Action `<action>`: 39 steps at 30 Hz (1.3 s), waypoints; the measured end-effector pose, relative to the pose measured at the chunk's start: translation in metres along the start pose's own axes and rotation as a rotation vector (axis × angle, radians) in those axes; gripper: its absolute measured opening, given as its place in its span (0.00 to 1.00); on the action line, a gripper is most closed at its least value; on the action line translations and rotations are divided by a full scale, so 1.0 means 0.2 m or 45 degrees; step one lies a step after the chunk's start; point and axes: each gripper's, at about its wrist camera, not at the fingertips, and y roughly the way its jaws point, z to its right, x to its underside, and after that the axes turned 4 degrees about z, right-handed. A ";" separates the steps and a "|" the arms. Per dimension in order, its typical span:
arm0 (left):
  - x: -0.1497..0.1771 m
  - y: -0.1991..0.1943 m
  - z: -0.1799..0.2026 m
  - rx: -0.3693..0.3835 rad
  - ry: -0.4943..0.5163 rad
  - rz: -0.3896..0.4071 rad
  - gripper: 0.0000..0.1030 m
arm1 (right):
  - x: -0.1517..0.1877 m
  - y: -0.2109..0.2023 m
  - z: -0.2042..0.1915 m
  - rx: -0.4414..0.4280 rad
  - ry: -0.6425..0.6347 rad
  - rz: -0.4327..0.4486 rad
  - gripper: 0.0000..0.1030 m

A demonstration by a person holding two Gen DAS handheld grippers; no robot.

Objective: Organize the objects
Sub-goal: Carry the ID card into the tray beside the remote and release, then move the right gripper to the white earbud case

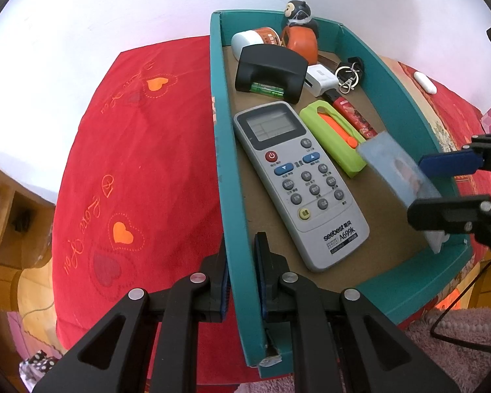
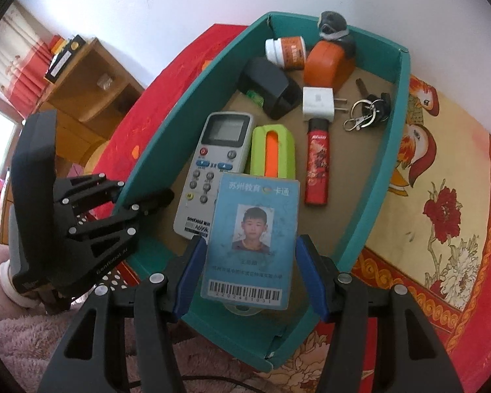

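The left gripper (image 1: 240, 281) is clamped tight on the side wall of the teal cardboard box (image 1: 227, 196) — one finger sits outside the wall and one inside. The box rests on a red cloth with orange hearts (image 1: 137, 170).

The right gripper (image 2: 250, 275) holds a blue plastic ID card with a photo and a barcode (image 2: 252, 242). Its two blue pads (image 2: 311, 275) press on the card's long edges, so the card is pinched between them. The card hangs over the near end of the box, above the box floor. In the left wrist view the card looks blurry.

Inside the box, just past the card, lies a grey remote control with a small screen (image 2: 212, 170). The card covers the remote's near corner in the right wrist view. Beside the remote, toward the right gripper's right side, is a lime green case with an orange strip (image 2: 273, 154). Next to that lies a red lighter (image 2: 317, 163).

Farther from the grippers are a white plug charger (image 2: 319, 103), a bunch of keys on a ring (image 2: 366, 111) and a black curved holder with a green battery under it (image 2: 268, 88). At the far end of the box are a small white and orange bottle lying on its side (image 2: 284, 52), an orange tape measure (image 2: 324, 65) and a little grey owl toy (image 2: 334, 29) — the toy is by the far wall.
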 end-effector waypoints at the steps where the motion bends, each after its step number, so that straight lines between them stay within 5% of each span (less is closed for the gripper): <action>1: 0.00 0.00 0.00 -0.001 -0.001 0.000 0.14 | 0.01 0.00 -0.01 0.003 -0.007 -0.005 0.55; 31: 0.00 0.00 -0.01 0.001 0.001 -0.002 0.14 | 0.07 0.07 -0.02 0.053 -0.047 -0.056 0.56; 39: 0.00 0.00 -0.01 0.001 0.002 -0.004 0.14 | 0.05 -0.01 0.00 0.011 -0.025 0.008 0.66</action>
